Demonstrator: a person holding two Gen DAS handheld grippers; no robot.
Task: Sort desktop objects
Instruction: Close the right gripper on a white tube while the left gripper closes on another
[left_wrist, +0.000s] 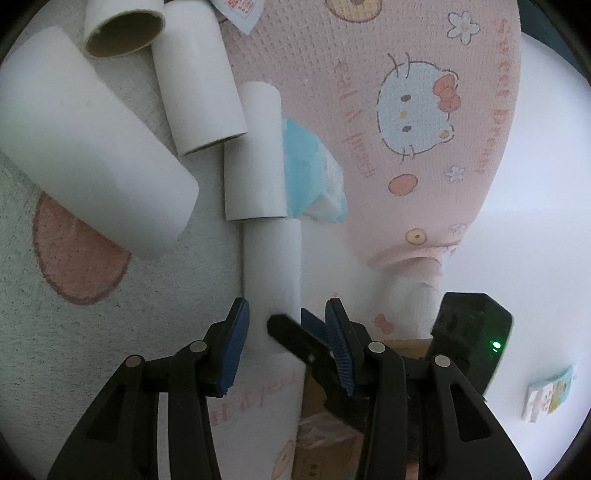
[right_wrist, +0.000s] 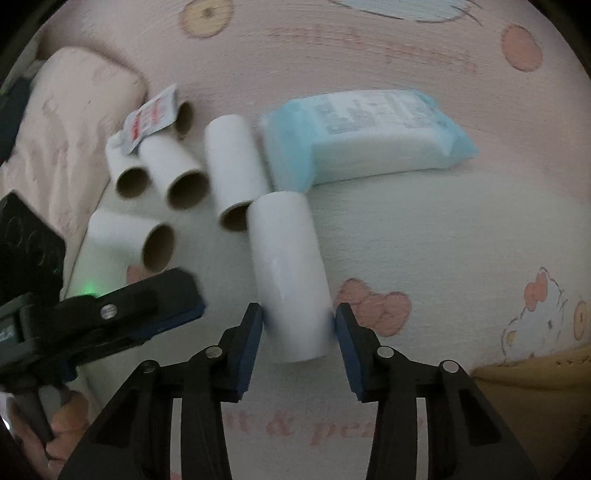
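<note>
left wrist view: left tool (left_wrist: 284, 336) spread, nothing pinched; white cardboard tube (left_wrist: 271, 273) lies ahead, its near end at the left pad; right tool's finger (left_wrist: 295, 338) crosses between the jaws.
tubes, left wrist: other white cardboard tubes (left_wrist: 92, 147) heaped upper left, likely the sorted pile.
surface: pink cartoon-print cloth (left_wrist: 369, 110) over most of frame; can't tell if table or bed beneath.
extras: blue plastic tissue pack (left_wrist: 314, 173) centre, half hidden behind tubes; small printed pad (left_wrist: 548, 397) lower right.
right wrist view: right tool (right_wrist: 299, 325) straddles near end of the tube (right_wrist: 288, 273); pads at both sides, appear to touch; judged pinching, grip just forming, to lift it toward the pile.
pile, right wrist: tubes (right_wrist: 184, 173) centre left, open ends facing camera; red-and-white sachet (right_wrist: 151, 118) on top.
left tool, right wrist: lower left (right_wrist: 162, 295), kept aside.
person: hand (right_wrist: 61, 428) bottom left.
</note>
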